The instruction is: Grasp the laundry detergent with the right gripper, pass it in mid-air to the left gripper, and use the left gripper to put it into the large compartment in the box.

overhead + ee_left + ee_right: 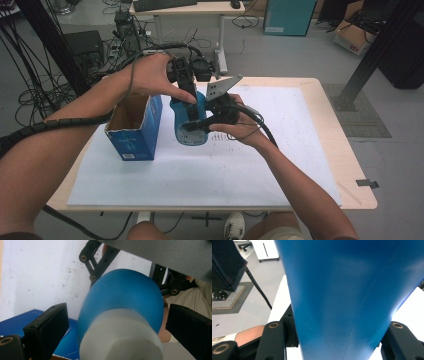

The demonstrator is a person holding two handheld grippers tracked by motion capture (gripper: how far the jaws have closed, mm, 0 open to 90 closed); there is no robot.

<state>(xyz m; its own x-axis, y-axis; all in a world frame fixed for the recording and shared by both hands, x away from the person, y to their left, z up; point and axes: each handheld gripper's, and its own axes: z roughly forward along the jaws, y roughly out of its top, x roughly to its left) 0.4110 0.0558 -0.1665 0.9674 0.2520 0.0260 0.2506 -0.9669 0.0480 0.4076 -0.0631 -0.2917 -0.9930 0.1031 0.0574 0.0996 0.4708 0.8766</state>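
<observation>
A blue bottle with a white cap hangs above the table's middle. My right gripper is shut on its lower body, and the blue wall sits tight between the jaws in the right gripper view. My left gripper comes down onto the bottle's top from above. In the left gripper view its jaws stand wide on either side of the cap, with a gap on each side. A hand hides the cap in the high view.
An open blue cardboard box stands on the white sheet just left of the bottle. The wooden table shows past the sheet's right edge. Cables trail off the table's back left.
</observation>
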